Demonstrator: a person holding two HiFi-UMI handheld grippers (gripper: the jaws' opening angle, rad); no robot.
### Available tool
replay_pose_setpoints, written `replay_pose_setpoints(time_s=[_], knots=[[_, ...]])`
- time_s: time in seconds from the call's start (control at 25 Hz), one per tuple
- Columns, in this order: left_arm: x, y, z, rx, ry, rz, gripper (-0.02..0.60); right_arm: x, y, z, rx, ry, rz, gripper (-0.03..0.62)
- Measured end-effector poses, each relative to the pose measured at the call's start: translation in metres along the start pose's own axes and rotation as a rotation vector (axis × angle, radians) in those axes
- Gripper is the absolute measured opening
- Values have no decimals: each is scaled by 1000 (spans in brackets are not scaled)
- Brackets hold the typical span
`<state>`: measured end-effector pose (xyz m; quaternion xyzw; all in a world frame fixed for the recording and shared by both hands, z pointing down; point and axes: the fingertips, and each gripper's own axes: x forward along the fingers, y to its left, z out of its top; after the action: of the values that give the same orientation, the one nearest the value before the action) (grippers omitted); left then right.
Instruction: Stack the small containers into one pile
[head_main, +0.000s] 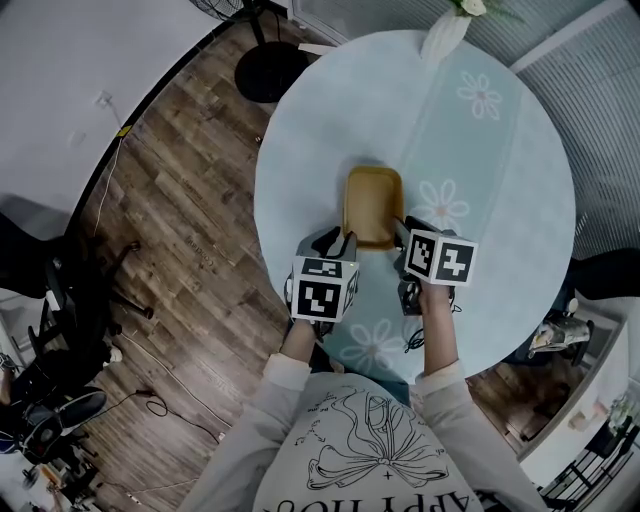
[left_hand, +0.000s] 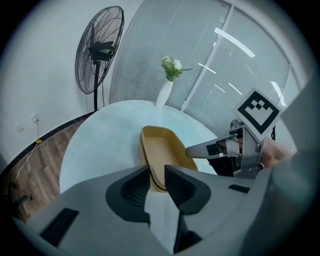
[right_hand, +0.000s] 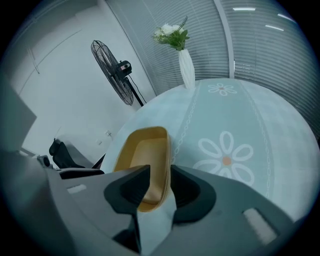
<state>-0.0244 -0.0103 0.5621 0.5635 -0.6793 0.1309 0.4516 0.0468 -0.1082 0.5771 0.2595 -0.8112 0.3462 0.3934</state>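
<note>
At the near middle of the round surface (head_main: 500, 150), covered in pale blue-green cloth printed with white daisies, lies the pile of shallow mustard-yellow rectangular containers (head_main: 372, 205), long side pointing away from the person. In the left gripper view the near edge of the pile (left_hand: 165, 152) shows more than one rim, layered closely.

The left gripper (head_main: 343, 242) meets the pile's near left corner and the right gripper (head_main: 404, 233) its near right corner. Both point steeply down, each carrying a marker cube (head_main: 322, 288).

Left gripper (left_hand: 157, 176): jaws released, standing apart with the corner of the pile just ahead of the gap, pads not pressing on it.

Right gripper (right_hand: 160, 181): jaws released, straddling the rim of the pile (right_hand: 142, 155), with a gap visible between the pads and the rim.

At the far edge of the surface stands a slim white vase of white flowers (right_hand: 186, 67). Beyond the surface, a black pedestal fan (left_hand: 99, 50) stands on the wood-plank floor (head_main: 170, 200) against a white wall.
</note>
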Motion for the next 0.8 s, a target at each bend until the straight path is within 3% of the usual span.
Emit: replay_pose_setpoints(time_s=[0.16, 0.36, 0.52, 0.68, 0.8], knots=[[-10, 4, 18, 1, -50, 7, 94, -14, 3, 15, -6, -78, -14, 142], [-36, 3, 58, 24, -186, 40, 94, -42, 19, 40, -25, -222, 30, 140], [-61, -7, 94, 55, -316, 40, 75, -81, 39, 71, -100, -425, 54, 99], [-92, -27, 127, 105, -442, 1, 44, -137, 54, 99, -194, -634, -8, 17], [-112, -44, 149, 179, -513, -1, 40, -172, 57, 111, -239, -731, -67, 11]])
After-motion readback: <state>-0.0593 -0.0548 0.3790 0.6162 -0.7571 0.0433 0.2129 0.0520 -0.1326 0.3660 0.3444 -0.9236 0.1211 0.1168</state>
